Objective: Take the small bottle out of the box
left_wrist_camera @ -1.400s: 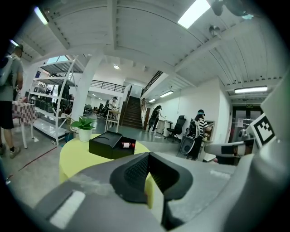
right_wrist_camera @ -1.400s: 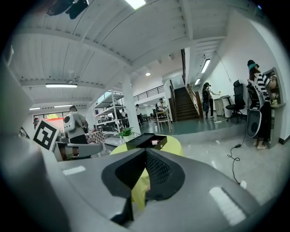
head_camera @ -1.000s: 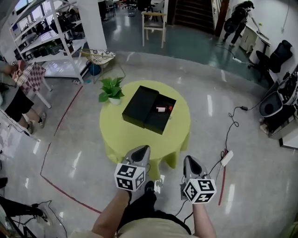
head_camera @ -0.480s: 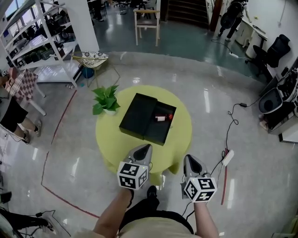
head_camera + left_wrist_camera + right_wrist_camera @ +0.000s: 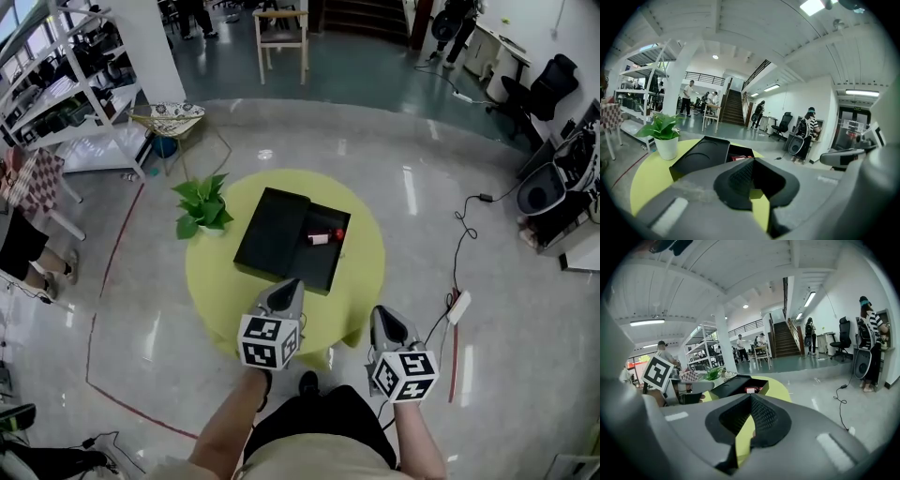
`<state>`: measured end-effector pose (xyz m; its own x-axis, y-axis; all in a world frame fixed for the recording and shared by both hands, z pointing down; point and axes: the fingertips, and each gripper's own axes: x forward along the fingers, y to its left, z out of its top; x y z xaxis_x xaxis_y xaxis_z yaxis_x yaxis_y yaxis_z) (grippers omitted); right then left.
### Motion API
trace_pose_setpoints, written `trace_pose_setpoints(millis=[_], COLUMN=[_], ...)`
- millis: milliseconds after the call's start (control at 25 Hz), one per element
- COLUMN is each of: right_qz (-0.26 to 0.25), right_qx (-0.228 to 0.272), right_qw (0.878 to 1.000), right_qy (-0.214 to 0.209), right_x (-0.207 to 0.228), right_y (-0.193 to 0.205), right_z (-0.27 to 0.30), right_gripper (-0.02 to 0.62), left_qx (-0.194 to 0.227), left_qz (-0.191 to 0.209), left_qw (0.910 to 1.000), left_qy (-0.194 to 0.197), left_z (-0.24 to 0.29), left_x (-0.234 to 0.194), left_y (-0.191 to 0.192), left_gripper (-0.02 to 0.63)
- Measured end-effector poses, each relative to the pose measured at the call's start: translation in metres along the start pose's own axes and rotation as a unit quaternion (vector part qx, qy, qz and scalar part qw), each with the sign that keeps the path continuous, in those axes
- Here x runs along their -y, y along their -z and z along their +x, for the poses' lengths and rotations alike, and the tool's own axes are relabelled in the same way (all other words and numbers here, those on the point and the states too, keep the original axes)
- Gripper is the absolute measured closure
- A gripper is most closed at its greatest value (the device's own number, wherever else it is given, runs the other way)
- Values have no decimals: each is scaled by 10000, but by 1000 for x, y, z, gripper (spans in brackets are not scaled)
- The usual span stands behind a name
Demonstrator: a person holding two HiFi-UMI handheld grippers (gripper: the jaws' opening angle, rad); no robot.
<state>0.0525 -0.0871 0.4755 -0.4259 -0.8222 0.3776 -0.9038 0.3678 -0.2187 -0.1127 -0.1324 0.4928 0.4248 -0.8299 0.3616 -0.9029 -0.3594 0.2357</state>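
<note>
A black box (image 5: 319,246) lies open on the round yellow-green table (image 5: 356,281), its lid (image 5: 272,232) flat on its left side. The small bottle (image 5: 322,237), pale with a red cap, lies inside the box near its far edge. It also shows as a red spot in the box (image 5: 738,158) and as the bottle (image 5: 751,390) in the right gripper view. My left gripper (image 5: 288,290) hovers over the table's near edge, shut and empty. My right gripper (image 5: 386,319) hangs off the table's near right, shut with nothing in it.
A potted plant (image 5: 201,208) stands on the table's left edge. A power strip and cables (image 5: 457,307) lie on the floor at the right. Shelving (image 5: 66,84) stands far left, a wooden chair (image 5: 279,33) beyond the table, office chairs (image 5: 553,80) at the right.
The view has moved forward toward the table. Both grippers sit nearer the table edge, the left one now over it. The jaws have stayed shut.
</note>
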Motion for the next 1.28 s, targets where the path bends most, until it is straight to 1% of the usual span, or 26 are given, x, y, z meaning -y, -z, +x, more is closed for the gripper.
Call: trace_pose_setpoints(millis=[200, 360, 480, 640, 1000, 1280], right_qz=[-3, -40, -82, -93, -12, 56], right_qx=[-25, -44, -74, -145, -343, -471], right_qw=[10000, 9999, 9997, 9994, 9986, 9978], right_qy=[-36, -147, -238, -312, -403, -456], right_x=[5, 8, 14, 24, 47, 63], right_y=[-5, -11, -17, -22, -22, -20], right_z=[8, 21, 33, 49, 74, 91], right_gripper=[594, 594, 594, 594, 594, 594], left_qx=[-80, -149, -159, -224, -534, -931], left_qz=[115, 145, 154, 222, 311, 615], left_qw=[9996, 9993, 9992, 9988, 9977, 9936], left_qy=[-242, -316, -331, -374, -295, -145], left_z=[12, 23, 34, 51, 90, 120], left_x=[-11, -17, -19, -23, -24, -24], left_y=[-8, -12, -17, -23, -24, -17], left_gripper=[604, 603, 569, 546, 492, 448])
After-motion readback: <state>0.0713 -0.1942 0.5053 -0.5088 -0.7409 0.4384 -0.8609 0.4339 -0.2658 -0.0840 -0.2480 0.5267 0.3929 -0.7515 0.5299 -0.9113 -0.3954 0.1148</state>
